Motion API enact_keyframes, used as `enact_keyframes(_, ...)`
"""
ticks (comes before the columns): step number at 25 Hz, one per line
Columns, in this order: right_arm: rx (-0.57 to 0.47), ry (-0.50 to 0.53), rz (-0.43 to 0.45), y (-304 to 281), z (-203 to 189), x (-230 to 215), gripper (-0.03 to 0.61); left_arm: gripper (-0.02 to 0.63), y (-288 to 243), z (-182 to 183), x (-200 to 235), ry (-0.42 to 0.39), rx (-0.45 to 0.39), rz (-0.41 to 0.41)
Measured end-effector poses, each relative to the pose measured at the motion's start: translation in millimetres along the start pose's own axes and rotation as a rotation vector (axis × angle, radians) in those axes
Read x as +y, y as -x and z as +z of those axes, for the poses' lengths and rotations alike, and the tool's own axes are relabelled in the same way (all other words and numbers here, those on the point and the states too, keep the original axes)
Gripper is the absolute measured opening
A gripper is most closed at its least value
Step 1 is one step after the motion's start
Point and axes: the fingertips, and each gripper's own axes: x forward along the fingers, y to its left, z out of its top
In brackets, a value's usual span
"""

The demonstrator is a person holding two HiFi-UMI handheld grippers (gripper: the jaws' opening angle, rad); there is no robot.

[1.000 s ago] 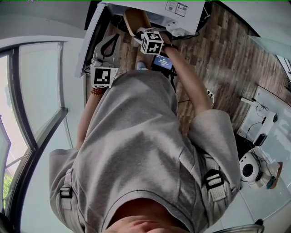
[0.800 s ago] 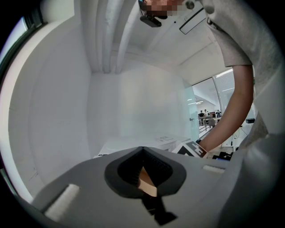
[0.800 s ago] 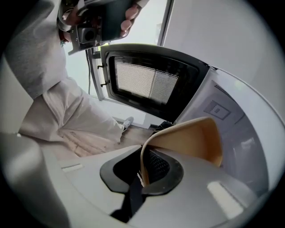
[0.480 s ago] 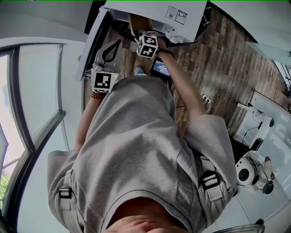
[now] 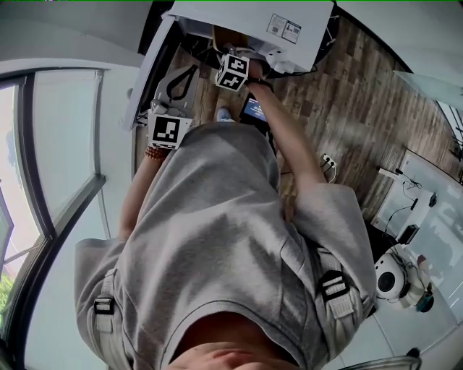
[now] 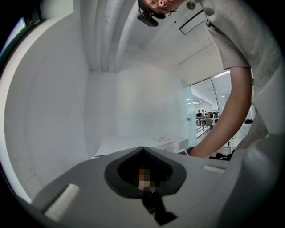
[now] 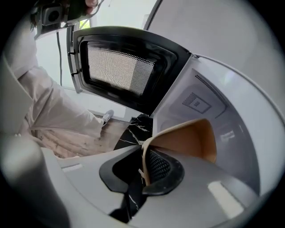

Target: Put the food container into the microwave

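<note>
The white microwave (image 5: 289, 22) stands at the top of the head view, its door (image 5: 148, 65) swung open to the left. My right gripper (image 5: 230, 52) is shut on the rim of a tan food container (image 5: 223, 35) held at the mouth of the oven. In the right gripper view the container (image 7: 187, 138) tilts into the pale cavity (image 7: 213, 98), with the jaws (image 7: 144, 158) pinching its edge and the mesh-windowed door (image 7: 124, 67) to the left. My left gripper (image 5: 181, 76) hangs beside the door, shut on nothing (image 6: 142, 149).
The person's grey shirt fills most of the head view. A black marbled stand (image 7: 133, 129) lies under the microwave, on a wooden floor (image 5: 347, 94). A small blue screen (image 5: 255, 108) sits by the right wrist. A window (image 5: 58, 144) runs along the left.
My right gripper has carried the container up the picture, closer into the microwave's opening. The left gripper has stayed almost where it was.
</note>
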Motion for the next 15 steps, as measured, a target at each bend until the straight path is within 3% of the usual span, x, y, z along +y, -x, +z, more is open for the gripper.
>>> enact_keyframes(15, 0.070, 0.024, -0.146, -23.7, -9.0, -36.0, 0.044, -0.003, 11.0, -4.4, 15.8, 0.021, 0.050, 0.038)
